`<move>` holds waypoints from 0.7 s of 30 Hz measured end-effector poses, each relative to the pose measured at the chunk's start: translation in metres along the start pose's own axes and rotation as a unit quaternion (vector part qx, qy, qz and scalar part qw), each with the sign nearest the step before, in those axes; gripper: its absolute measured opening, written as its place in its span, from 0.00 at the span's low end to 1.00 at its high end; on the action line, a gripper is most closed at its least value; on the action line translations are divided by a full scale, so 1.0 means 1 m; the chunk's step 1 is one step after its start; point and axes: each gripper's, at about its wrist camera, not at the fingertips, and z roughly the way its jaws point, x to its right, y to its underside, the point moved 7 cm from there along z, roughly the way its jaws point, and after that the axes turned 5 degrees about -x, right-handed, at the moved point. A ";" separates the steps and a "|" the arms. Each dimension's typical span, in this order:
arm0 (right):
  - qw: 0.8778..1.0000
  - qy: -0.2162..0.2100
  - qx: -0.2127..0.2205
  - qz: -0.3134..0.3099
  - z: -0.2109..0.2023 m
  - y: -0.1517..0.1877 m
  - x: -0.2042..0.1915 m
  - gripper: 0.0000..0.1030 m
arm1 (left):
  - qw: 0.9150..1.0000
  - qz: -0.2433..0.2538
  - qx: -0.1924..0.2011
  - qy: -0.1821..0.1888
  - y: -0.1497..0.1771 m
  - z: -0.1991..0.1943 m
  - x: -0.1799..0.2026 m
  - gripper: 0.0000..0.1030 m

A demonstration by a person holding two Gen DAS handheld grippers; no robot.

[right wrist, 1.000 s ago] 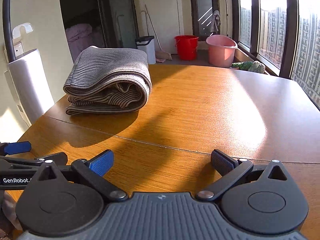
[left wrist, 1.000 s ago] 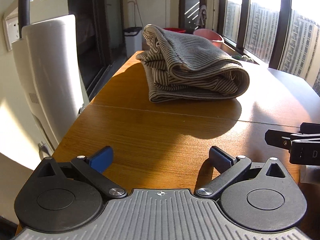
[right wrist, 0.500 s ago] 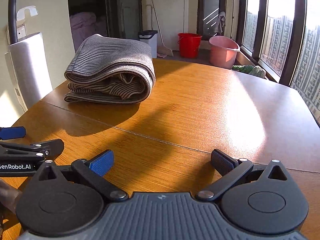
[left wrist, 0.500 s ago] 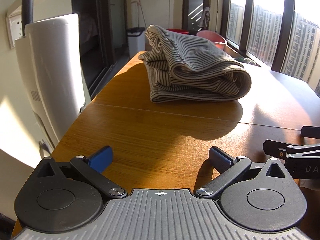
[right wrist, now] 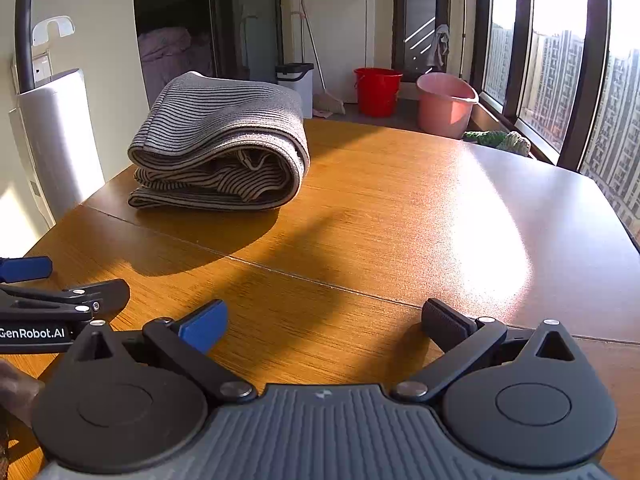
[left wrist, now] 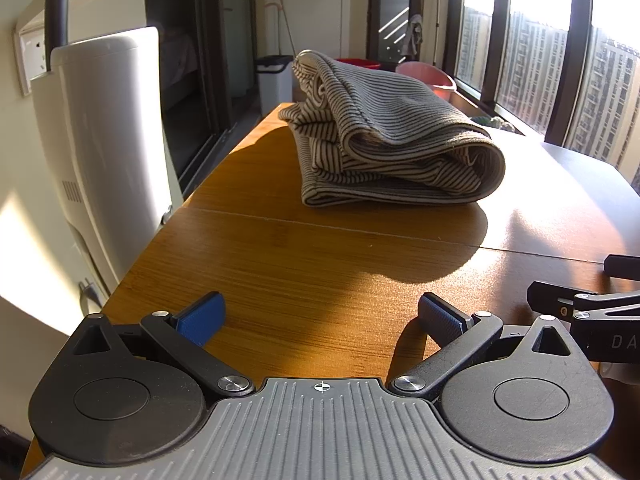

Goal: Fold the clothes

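The striped garment (right wrist: 224, 140) lay folded at upper left on the worktop (right wrist: 400, 208); my left tongs (left wrist: 320, 316) and right tongs (right wrist: 324, 320) hung released, nothing visibly left.

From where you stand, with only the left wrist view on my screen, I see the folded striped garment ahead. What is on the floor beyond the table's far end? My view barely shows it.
Observer: A red bucket stands beside a pink basin, past the table.
Operator: Is the right hand-held gripper holding anything? I only see its edge.
Observer: No. The right hand-held gripper is open over bare wood, nothing between its fingers.
Operator: Is the table's right half free for spreading the garment?
Observer: Yes. The striped garment sits at the far left; nothing lies on the sunlit right side.
Operator: And the left hand-held gripper?
Observer: The left hand-held gripper is open too, short of the garment.
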 end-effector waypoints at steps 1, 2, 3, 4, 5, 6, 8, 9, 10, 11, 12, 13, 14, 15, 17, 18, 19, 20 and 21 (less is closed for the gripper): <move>1.000 0.000 0.000 0.000 0.000 0.000 0.000 1.00 | 1.000 0.000 0.000 0.000 0.000 0.000 0.000 1.00; 1.000 0.000 0.000 0.000 0.000 0.000 0.000 1.00 | 1.000 0.000 0.000 0.000 0.000 0.000 0.000 1.00; 1.000 0.000 0.000 0.000 0.000 0.000 0.000 1.00 | 1.000 0.000 0.000 0.000 0.000 0.000 0.000 1.00; 1.000 0.000 0.000 0.000 0.000 0.000 0.000 1.00 | 1.000 0.000 0.000 0.000 0.000 0.000 0.000 1.00; 1.000 0.000 0.000 0.000 0.000 0.000 0.000 1.00 | 1.000 0.000 0.000 0.000 0.000 0.000 0.000 1.00; 1.000 0.000 0.000 0.000 0.000 0.000 0.000 1.00 | 1.000 0.000 0.000 0.000 0.000 0.000 0.000 1.00; 1.000 0.000 0.000 0.000 0.000 0.000 0.000 1.00 | 1.000 0.000 0.000 0.000 0.000 0.000 0.000 1.00; 1.000 0.000 0.000 0.000 0.000 0.000 0.000 1.00 | 1.000 0.000 0.000 0.000 0.000 0.000 0.000 1.00; 1.000 0.000 0.000 0.000 0.000 0.000 0.000 1.00 | 1.000 0.000 0.000 0.000 0.000 0.000 0.000 1.00; 1.000 0.000 0.000 0.000 0.001 0.000 0.000 1.00 | 1.000 0.000 0.000 0.000 0.000 0.000 0.000 1.00; 1.000 0.000 0.000 0.001 0.001 0.000 0.000 1.00 | 1.000 0.000 0.000 0.000 0.000 0.000 0.000 1.00; 1.000 0.000 0.000 0.001 0.001 0.000 0.000 1.00 | 1.000 0.000 0.000 0.000 0.000 0.000 0.000 1.00; 1.000 0.000 0.000 0.001 0.001 0.000 0.001 1.00 | 1.000 0.000 0.000 0.000 0.000 0.000 0.000 1.00; 1.000 0.001 0.000 0.000 0.001 0.000 0.000 1.00 | 1.000 -0.001 0.000 0.000 0.000 0.000 0.000 1.00; 1.000 0.003 -0.001 -0.002 0.001 0.001 0.000 1.00 | 1.000 -0.002 -0.001 0.000 0.000 0.000 0.000 1.00; 1.000 0.003 -0.001 -0.002 0.001 0.000 -0.001 1.00 | 1.000 -0.003 -0.001 -0.001 0.000 0.000 0.000 1.00; 1.000 0.003 -0.001 -0.002 0.001 0.000 -0.001 1.00 | 1.000 -0.003 -0.001 -0.001 0.000 0.001 0.000 1.00; 1.000 0.003 -0.001 -0.003 0.001 0.001 0.000 1.00 | 1.000 -0.003 -0.001 -0.002 0.000 0.001 0.000 1.00; 1.000 0.005 -0.002 -0.003 0.001 0.000 -0.001 1.00 | 1.000 -0.003 -0.001 -0.002 0.000 0.001 0.000 1.00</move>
